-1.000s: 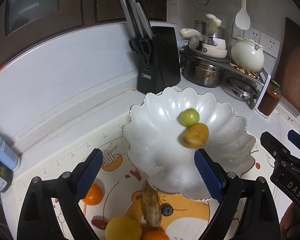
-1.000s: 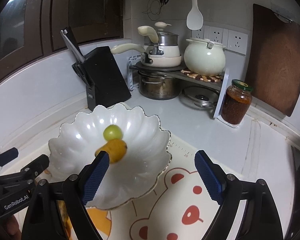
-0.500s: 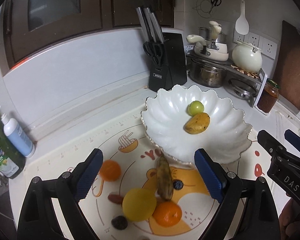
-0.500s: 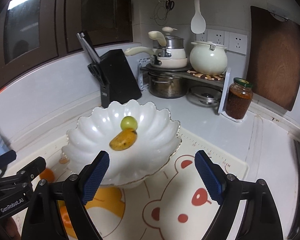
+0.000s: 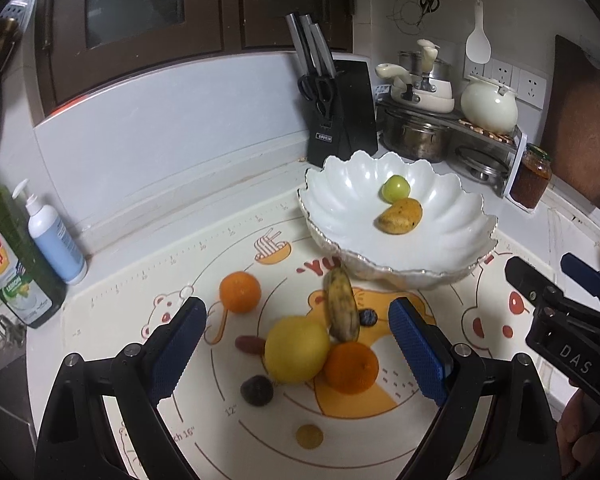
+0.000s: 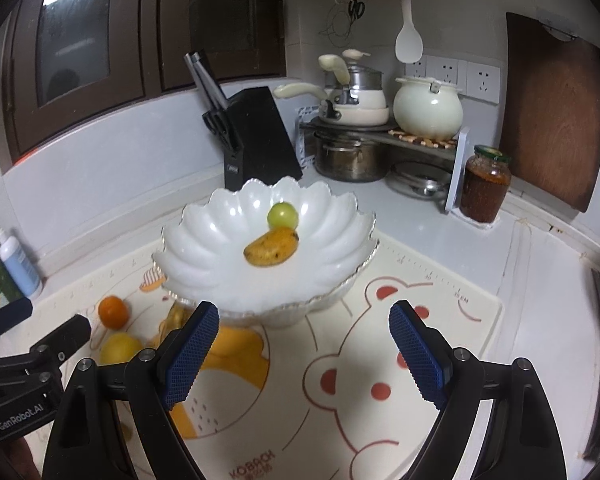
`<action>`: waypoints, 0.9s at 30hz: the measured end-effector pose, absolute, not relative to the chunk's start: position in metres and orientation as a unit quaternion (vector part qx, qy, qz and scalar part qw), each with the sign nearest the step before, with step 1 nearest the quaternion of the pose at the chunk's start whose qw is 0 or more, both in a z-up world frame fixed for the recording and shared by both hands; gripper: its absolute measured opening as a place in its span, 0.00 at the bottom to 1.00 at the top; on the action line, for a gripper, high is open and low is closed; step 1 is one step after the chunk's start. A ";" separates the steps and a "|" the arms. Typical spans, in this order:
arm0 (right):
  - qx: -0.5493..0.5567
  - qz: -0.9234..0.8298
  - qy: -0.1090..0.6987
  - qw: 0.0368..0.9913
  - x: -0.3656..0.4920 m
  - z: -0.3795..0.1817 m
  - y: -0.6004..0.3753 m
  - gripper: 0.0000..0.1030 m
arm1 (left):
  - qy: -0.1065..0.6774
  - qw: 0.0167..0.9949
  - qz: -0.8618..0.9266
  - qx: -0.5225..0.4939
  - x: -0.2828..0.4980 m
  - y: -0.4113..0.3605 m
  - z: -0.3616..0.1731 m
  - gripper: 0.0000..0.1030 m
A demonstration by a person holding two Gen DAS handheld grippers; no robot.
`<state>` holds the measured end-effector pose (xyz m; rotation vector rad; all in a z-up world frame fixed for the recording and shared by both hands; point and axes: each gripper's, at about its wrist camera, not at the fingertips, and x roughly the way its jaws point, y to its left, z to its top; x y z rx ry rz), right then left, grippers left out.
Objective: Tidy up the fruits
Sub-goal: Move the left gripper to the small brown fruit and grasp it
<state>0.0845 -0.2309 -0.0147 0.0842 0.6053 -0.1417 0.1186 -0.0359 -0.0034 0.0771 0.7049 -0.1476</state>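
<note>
Blue-padded jaws of the left gripper stand wide apart and empty, and over the past second both grippers have drawn back from the white scalloped bowl, so that the loose fruit in front of the bowl has come into the left wrist view. That retreat suggests a drop-off is finished and the next pick is being lined up. The right gripper is likewise spread and holds nothing, hovering over the bear-printed mat just in front of the bowl. Both point forward and downward at a moderate slant toward the surface. Inside the bowl lie a small mango and, touching it on the far side, a green fruit. Still outside the bowl, on the mat in front of it, sit a yellow round fruit, an orange touching it, a spotted banana leaning toward the bowl's base, a second orange further from the bowl, and some small dark fruits. Most of the sorting seems still to do.
</note>
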 end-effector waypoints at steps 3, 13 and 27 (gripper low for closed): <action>0.043 -0.066 0.306 0.949 0.080 -0.022 -0.231 0.85 | 0.347 0.934 -0.074 0.038 0.111 -0.034 -0.008 0.91; 0.040 -0.061 0.322 0.944 0.057 -0.042 -0.224 0.85 | 0.359 0.930 -0.077 0.030 0.092 -0.029 -0.030 0.91; 0.034 -0.066 0.349 0.934 0.041 -0.076 -0.217 0.85 | 0.376 0.922 -0.083 0.034 0.075 -0.022 -0.065 0.85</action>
